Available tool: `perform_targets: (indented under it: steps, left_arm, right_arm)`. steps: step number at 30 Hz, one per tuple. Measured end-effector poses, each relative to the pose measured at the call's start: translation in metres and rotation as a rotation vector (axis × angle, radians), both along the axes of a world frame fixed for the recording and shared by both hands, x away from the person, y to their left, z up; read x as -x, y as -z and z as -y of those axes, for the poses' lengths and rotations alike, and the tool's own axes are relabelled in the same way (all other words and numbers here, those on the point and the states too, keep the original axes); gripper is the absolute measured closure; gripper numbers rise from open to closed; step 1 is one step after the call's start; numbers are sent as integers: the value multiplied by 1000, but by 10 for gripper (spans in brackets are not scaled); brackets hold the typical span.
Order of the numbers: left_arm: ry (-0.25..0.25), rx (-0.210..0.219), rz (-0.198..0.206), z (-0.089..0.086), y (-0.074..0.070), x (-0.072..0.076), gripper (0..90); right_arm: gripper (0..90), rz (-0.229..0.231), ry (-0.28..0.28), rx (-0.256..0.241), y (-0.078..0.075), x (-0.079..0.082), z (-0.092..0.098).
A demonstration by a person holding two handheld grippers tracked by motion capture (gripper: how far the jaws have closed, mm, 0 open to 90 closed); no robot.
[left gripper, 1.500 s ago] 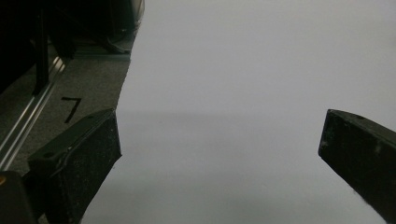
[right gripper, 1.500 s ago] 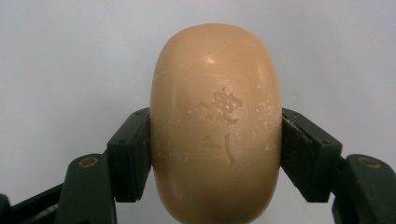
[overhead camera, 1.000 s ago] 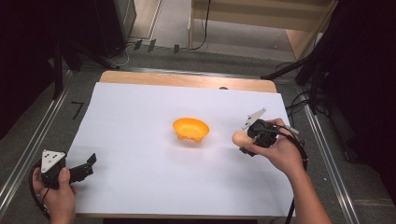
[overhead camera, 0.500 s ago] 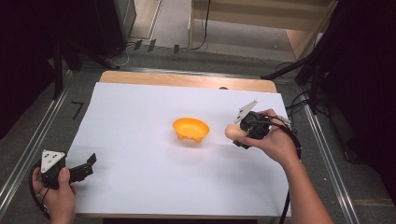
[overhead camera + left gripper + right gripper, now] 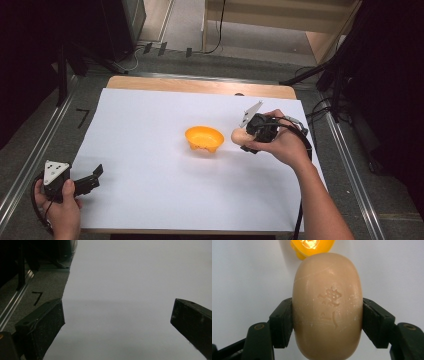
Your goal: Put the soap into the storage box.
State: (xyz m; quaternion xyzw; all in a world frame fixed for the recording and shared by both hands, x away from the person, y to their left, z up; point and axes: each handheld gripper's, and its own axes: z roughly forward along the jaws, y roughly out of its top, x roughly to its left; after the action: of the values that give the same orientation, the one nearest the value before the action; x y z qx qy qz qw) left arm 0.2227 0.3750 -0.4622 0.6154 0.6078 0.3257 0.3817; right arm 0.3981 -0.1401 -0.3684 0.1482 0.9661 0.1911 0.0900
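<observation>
My right gripper (image 5: 327, 322) is clamped on a tan soap bar (image 5: 327, 305), jaws closed approx halfway, one pad on each long side of the bar. Grip sits low on the bar, so most of it sticks out past the pads, stamped face toward the cam. In the high view the soap bar (image 5: 239, 135) is held just right of the orange bowl (image 5: 204, 138), near it but not touching, and I judge it's above the white sheet (image 5: 150, 125), not resting on it. From the right gripper view the orange bowl (image 5: 312, 247) lies straight ahead past the bar's far end.

Risks, as I see it:
- Soap is smooth and rounded w/ only two narrow pads on it. If I tilt my wrist fast or ease the squeeze, it could squirt out fwd and land on the sheet short of the bowl.
- Squeezing harder could dent it or pop it out, bc the sides curve.
- The bowl looks light. If I come in low and nudge its rim, it may slide or tip.
- If I let go too high, the bar could bounce out.

My left gripper (image 5: 80, 184) is at the sheet's near-left corner, well apart from the rest; in the left gripper view its jaws stand wide apart w/ nothing btwn them.
</observation>
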Motion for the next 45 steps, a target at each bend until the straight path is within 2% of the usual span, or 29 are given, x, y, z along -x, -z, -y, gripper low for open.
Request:
perform_targets:
  steps: [3, 11, 20, 29, 34, 38, 42, 45]
  left_arm:
    - [1, 1, -2, 0, 0, 0, 0]
    - [1, 1, 0, 0, 0, 0, 0]
    - [-3, 1, 4, 0, 0, 0, 0]
    - [-3, 8, 6, 0, 0, 0, 0]
    - [-3, 6, 6, 0, 0, 0, 0]
    - [-2, 6, 6, 0, 0, 1, 0]
    - [0, 8, 8, -1, 0, 1, 0]
    - [0, 9, 9, -1, 0, 0, 0]
  right_arm:
    - [334, -5, -5, 4, 0, -3, -4]
    - [333, 15, -38, 4, -2, -8, -18]
    - [333, 4, -56, -2, -5, -14, -35]
    - [334, 13, -109, 16, -6, -19, -58]
    - [333, 5, -147, 7, -4, -22, -71]
    - [333, 9, -171, 23, -1, -24, -82]
    - [333, -7, -180, 22, 2, -26, -91]
    - [333, -18, -183, 39, 5, -27, -98]
